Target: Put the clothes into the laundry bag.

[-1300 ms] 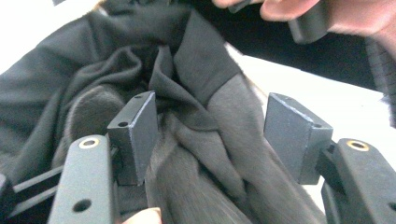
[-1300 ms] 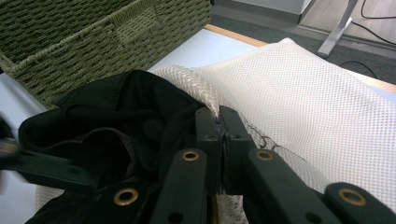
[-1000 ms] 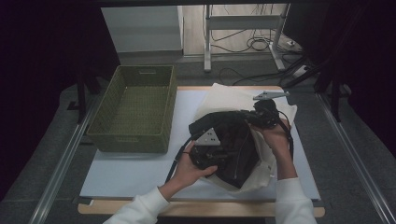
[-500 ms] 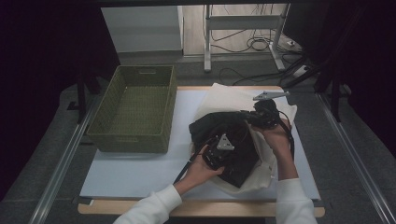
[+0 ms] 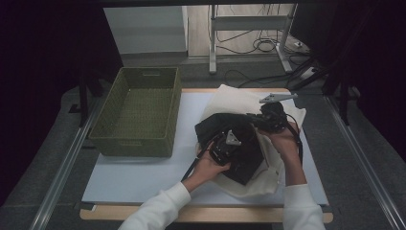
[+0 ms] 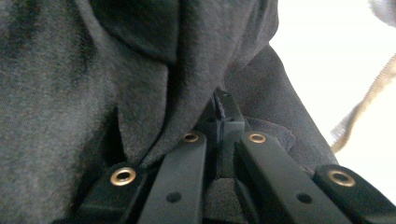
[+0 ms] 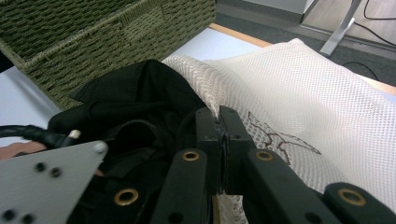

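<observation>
A black garment (image 5: pixel 249 163) lies bunched in the mouth of a white mesh bag (image 5: pixel 234 100) on the table's right half. My left gripper (image 5: pixel 237 143) is pushed into the garment from the left, its jaws shut on a fold of the dark cloth. Up close, that cloth (image 6: pixel 70 70) wraps around the left gripper (image 6: pixel 222 105). My right gripper (image 5: pixel 256 122) sits at the bag's upper rim. In its own view the right gripper (image 7: pixel 219 114) is shut on the mesh bag's edge (image 7: pixel 303 93), holding it up beside the black garment (image 7: pixel 135 88).
A green woven basket (image 5: pixel 134 143) stands open on the table's left half, close to the bag, and appears again as the basket (image 7: pixel 93 42) behind the garment. White tabletop (image 5: pixel 143 177) lies bare in front of it. Table legs and cables are beyond the far edge.
My left gripper has moved right and farther into the black garment toward the bag's mouth. The right gripper has stayed at the bag's rim.
</observation>
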Tool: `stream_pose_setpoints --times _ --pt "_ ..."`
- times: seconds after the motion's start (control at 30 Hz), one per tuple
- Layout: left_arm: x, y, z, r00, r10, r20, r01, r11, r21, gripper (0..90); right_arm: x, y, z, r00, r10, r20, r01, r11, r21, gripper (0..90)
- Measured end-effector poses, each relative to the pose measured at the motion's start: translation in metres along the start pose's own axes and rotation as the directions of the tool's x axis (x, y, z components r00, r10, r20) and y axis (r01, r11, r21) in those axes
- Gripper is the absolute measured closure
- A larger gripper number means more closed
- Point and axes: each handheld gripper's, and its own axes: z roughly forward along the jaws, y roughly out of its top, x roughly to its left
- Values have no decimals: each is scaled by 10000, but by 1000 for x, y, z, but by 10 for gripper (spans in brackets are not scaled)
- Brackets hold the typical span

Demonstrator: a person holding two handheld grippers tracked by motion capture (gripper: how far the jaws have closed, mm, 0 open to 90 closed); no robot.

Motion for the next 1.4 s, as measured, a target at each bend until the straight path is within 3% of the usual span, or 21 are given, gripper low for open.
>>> stream_pose_setpoints --times 0.4,0.53,0.73,0.83,0.9,0.97,1.07,1.13,1.17,1.23,1.3,1.33,1.4 --pt "8 9 13 9987 -318 -396 314 9994 -122 900 2 0 0 9999 68 -89 -68 10000 50 883" --pt "7 7 10 9996 -226 -181 222 9995 -214 900 -1 -1 0 9998 171 -118 -172 9998 -35 883" --pt "-2 4 -12 9999 18 153 -7 9974 -726 900 -5 -1 -2 9994 299 -165 -302 9994 -183 882" --pt "-5 2 -40 9995 84 312 -40 9907 -1357 900 -11 -3 -3 9987 466 -180 -471 9986 -228 882" --pt "-4 1 -47 9996 76 285 -32 9885 -1513 898 -12 -4 -3 9985 510 -178 -514 9984 -235 882" --pt "3 0 -68 10000 -13 48 22 9825 -1860 896 -12 -4 -3 9983 542 -191 -547 9982 -240 881" --pt "11 -1 -80 9997 -158 -212 110 9783 -2071 890 -12 -4 -3 9984 525 -186 -530 9983 -243 881" --pt "26 -2 -90 9973 -535 -500 413 9744 -2209 888 -12 -4 -2 9987 479 -166 -482 9986 -221 881" --pt "32 -3 -90 9957 -655 -650 501 9752 -2156 890 -11 -4 -2 9988 472 -159 -475 9986 -213 881" --pt "43 -5 -85 9931 -1136 -302 1054 9742 -1996 894 -11 -3 -2 9989 433 -153 -435 9989 -192 882" --pt "48 -7 -80 9922 -1218 -277 1150 9772 -1784 899 -10 -3 -2 9990 418 -150 -421 9989 -182 882" --pt "53 -11 -67 9912 -1284 -337 1226 9829 -1372 900 -10 -3 -2 9991 385 -152 -388 9991 -184 882" --pt "57 -14 -53 9913 -1274 -325 1232 9865 -1078 900 -10 -3 -1 9992 356 -163 -359 9992 -176 882"
